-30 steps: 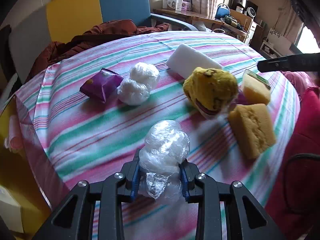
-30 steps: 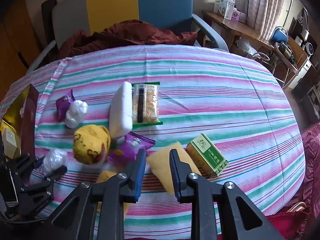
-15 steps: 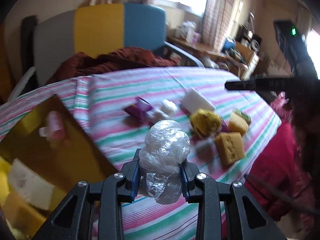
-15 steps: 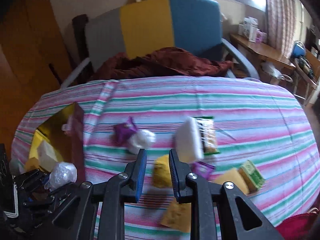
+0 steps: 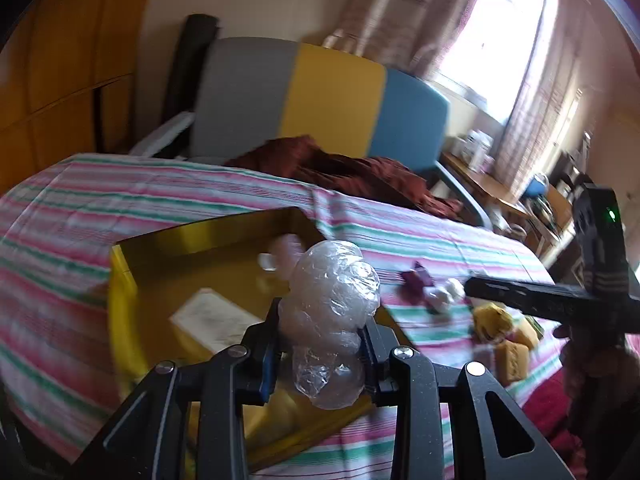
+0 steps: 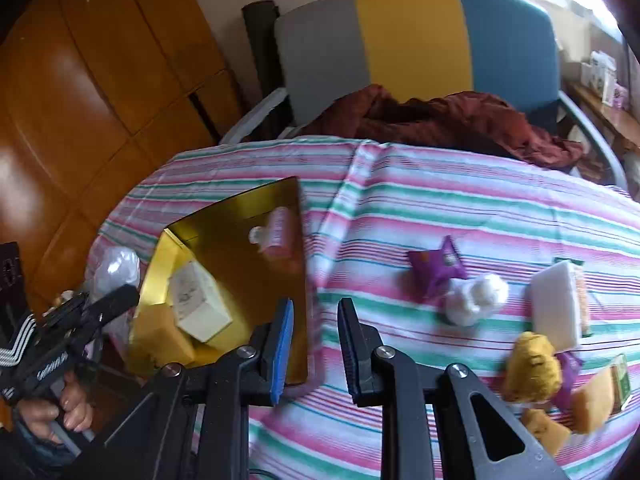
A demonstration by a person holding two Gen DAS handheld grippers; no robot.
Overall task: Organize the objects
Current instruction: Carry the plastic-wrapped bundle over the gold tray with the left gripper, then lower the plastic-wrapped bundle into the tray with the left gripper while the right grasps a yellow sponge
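The round table point(image 6: 440, 216) under its pink, green and white striped cloth has its far half bare, from the fold in the cloth out to the rim beside the grey, yellow and blue chair point(image 6: 412, 36) with a dark red garment point(image 6: 448, 120) heaped on it. The gold box point(image 6: 240, 256) sits open at the table's left edge, its near wall close to the drop-off, and the middle strip between the box and the cluster of loose things is also free cloth. Inside the box lie a cream carton point(image 6: 196, 304), a yellow sponge point(image 6: 160, 336) and a small pink-and-white item (blurred, so I cannot tell what it is). On the right side sit a purple packet point(image 6: 436, 268) touching a white wad point(image 6: 476, 298), a white foam block point(image 6: 558, 306), a yellow plush lump point(image 6: 530, 364) and 2 or 3 tan sponges point(image 6: 592, 400) near the front rim. The left gripper point(image 5: 320, 344) is clamped on a crumpled ball of clear plastic film point(image 5: 332, 304), both pads pressing its sides, and it hovers over the box's near edge. The right gripper point(image 6: 314, 344) is clenched to its narrowest with nothing between the fingers, poised above the cloth just beside the box's right wall.
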